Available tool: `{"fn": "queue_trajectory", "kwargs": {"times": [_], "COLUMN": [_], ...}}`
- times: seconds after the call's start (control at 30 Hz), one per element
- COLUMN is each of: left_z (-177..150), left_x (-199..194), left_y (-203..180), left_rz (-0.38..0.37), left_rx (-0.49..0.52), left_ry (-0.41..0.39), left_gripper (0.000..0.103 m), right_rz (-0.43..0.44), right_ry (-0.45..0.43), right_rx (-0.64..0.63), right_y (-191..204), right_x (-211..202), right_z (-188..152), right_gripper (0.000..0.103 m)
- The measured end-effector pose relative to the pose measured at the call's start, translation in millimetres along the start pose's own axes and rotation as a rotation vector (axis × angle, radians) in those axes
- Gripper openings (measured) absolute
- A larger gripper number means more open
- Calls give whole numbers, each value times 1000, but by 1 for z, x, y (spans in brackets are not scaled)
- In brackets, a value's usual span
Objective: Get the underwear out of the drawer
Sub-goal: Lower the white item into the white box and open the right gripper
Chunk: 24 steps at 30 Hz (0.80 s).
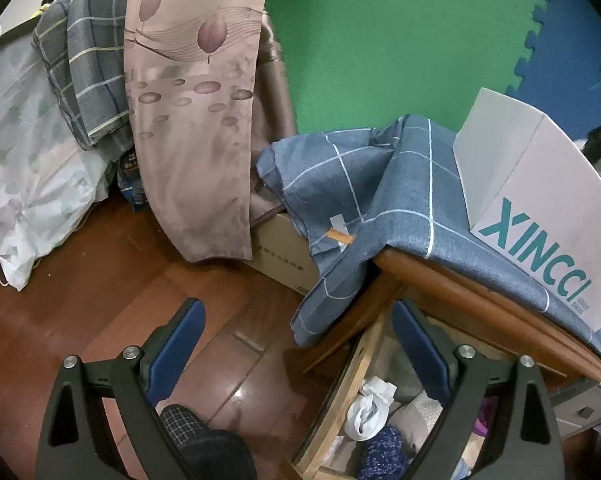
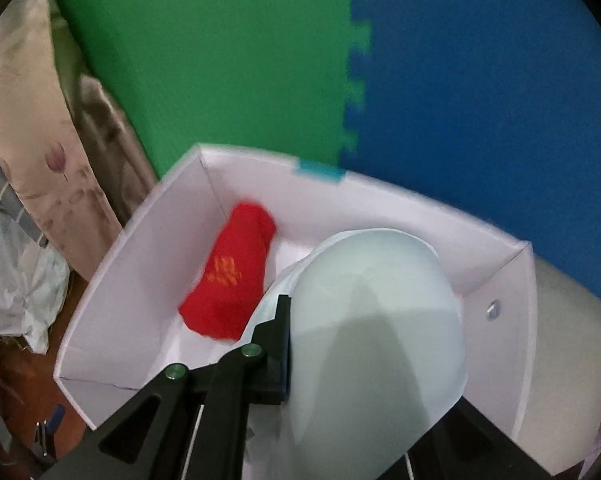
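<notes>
At twelve o'clock from my left gripper (image 1: 296, 356), whose fingers are black with blue pads (image 1: 180, 344), the wall mat (image 1: 380, 40) is green, joined at two o'clock to a blue mat (image 1: 572, 32), and at eleven o'clock hangs a beige curtain (image 1: 196, 100) printed with mauve leaves beside a grey plaid cloth (image 1: 88, 68) lined in yellow and white. A blue-grey cloth (image 1: 400, 184) with a white grid sits at one o'clock next to my white box (image 1: 540, 208) lettered in teal, over a reddish-brown wooden floor (image 1: 100, 280). Clamped in my right gripper (image 2: 288, 352) is pale mint underwear (image 2: 372, 320), and at eleven o'clock of it lies a red sock (image 2: 232, 276) with an orange mark.
</notes>
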<state>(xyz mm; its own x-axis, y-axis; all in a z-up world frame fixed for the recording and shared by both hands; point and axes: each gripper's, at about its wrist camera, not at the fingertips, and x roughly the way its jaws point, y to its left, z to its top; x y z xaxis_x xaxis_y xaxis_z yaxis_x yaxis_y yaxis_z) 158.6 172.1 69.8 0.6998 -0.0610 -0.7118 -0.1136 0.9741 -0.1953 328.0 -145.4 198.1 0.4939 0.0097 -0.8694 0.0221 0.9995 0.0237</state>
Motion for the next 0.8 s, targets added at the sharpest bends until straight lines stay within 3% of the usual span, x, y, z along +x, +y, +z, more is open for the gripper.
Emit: {"fn": "queue_trajectory", "kwargs": {"times": [0.1,0.23,0.4,0.6,0.8], "left_z": [-2,-4,-5,-9,-11], "left_x": [-1,0,-2,-3,-7], "left_y": [-2,-6,-11,-19,-26], "left_rz": [-2,-3,-1,-8,-23], "left_rx": [13,32,56,87,123], "left_ry": [-4,-3,-17,-11,-34], "left_gripper": [93,93,93,93,93], "right_rz": [-34,-53,-47,-3,64], "right_ry": [73,107,65,-33,-133], "right_rx": [16,48,56,42,-17], "right_y": [-2,-9,-14,-15,-12], "right_x": [20,24,-4,-72,-152], "right_z": [-4,-13,-23,-47,-104], "right_gripper": [15,45,49,49,55]}}
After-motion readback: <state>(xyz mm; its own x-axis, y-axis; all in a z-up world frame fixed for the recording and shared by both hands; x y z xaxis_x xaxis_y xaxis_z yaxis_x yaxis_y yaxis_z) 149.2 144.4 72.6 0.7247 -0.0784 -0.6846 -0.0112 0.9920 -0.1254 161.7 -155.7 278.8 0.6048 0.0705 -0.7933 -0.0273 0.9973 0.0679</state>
